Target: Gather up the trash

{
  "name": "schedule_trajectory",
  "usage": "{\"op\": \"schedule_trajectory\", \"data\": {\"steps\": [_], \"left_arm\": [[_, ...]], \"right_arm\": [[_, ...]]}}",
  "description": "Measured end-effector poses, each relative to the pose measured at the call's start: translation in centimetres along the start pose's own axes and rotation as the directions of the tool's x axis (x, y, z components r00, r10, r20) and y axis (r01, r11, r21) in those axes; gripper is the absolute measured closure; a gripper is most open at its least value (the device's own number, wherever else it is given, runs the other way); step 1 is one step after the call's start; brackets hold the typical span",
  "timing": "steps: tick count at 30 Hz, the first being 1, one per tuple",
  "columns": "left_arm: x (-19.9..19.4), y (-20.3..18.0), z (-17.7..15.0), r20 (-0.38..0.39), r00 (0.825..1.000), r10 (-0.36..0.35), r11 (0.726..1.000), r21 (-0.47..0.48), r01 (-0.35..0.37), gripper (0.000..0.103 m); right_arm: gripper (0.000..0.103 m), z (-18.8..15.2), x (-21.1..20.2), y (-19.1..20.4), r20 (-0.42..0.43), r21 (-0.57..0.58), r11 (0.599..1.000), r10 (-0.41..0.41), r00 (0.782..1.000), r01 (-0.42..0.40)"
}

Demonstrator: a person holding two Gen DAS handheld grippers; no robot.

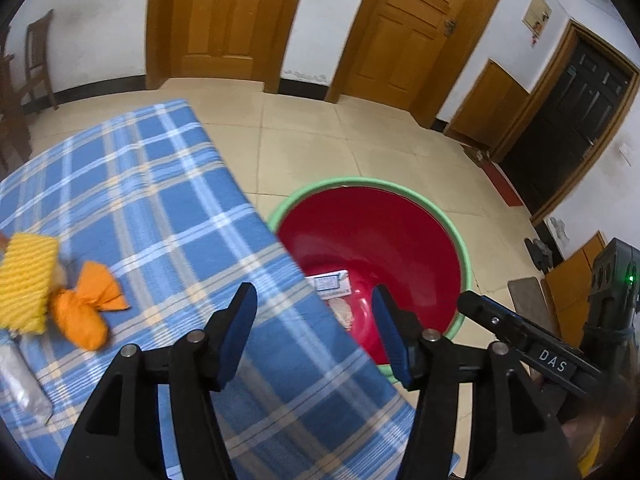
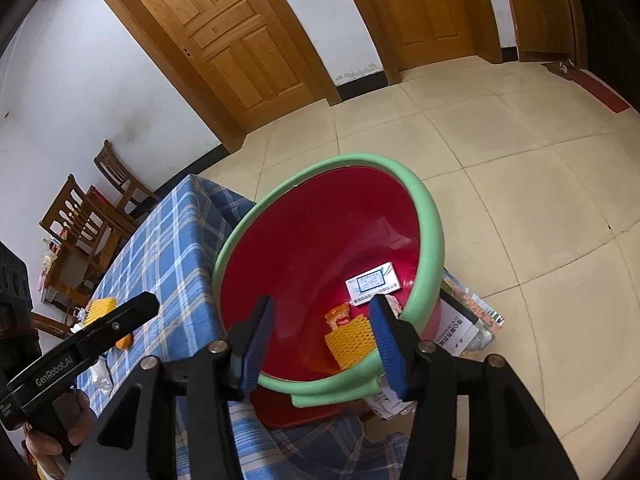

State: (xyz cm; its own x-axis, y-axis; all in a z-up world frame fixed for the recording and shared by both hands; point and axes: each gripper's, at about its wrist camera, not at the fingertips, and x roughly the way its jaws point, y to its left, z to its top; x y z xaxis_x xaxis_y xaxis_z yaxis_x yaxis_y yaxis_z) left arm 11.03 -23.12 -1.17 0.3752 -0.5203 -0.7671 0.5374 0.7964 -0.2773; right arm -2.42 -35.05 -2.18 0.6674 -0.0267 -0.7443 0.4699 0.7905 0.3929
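Your red basin with the green rim [image 2: 430,216] sits low beside the table, tucked right against the hanging edge of the blue checked cloth [image 1: 160,184]. That placing makes sense as a judgement: rubbish can be carried a short way off the tabletop and dropped straight in.

Some rubbish is already inside. In the right wrist view, lower centre of the frame, you can see a white printed card [image 2: 374,283], an orange wrapper [image 2: 340,316] and a yellow foam net [image 2: 352,340] lying on the basin floor.

More waits on the table. At the left edge of the left wrist view lie a yellow ribbed foam sleeve [image 1: 26,280], an orange twisted wrapper [image 1: 86,312] touching it, and a clear plastic piece [image 1: 22,380] below them at the lower left.

Your left claw [image 1: 316,320] is spread about halfway, with nothing between its blue pads [image 1: 240,332]; it hangs over the table edge, with the basin showing through the gap. Your right claw [image 2: 324,340] is likewise spread partway and holds nothing. It is aimed down into the basin, its right pad in front of the near rim; whether it touches the rim you cannot tell.

With both claws free, the pieces at the left of the table look like the next pickup.
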Motion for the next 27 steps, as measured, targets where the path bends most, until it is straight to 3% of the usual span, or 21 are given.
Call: {"op": "schedule_trajectory", "data": {"steps": [11,27], "left_arm": [[-3.4,5.1,-1.9,0.029,0.994,0.104,0.987,-0.126,-0.100,0.041],[-7.5,12.8,-4.8,0.053,0.973,0.227,0.936,-0.286,-0.203,0.041]], "right_arm": [[0.042,-0.6,-0.1,1.9,-0.010,-0.025,0.999,0.031,0.999,-0.031],[0.039,-1.8,0.5,5.7,-0.039,-0.088,0.995,0.053,0.998,-0.057]]}}
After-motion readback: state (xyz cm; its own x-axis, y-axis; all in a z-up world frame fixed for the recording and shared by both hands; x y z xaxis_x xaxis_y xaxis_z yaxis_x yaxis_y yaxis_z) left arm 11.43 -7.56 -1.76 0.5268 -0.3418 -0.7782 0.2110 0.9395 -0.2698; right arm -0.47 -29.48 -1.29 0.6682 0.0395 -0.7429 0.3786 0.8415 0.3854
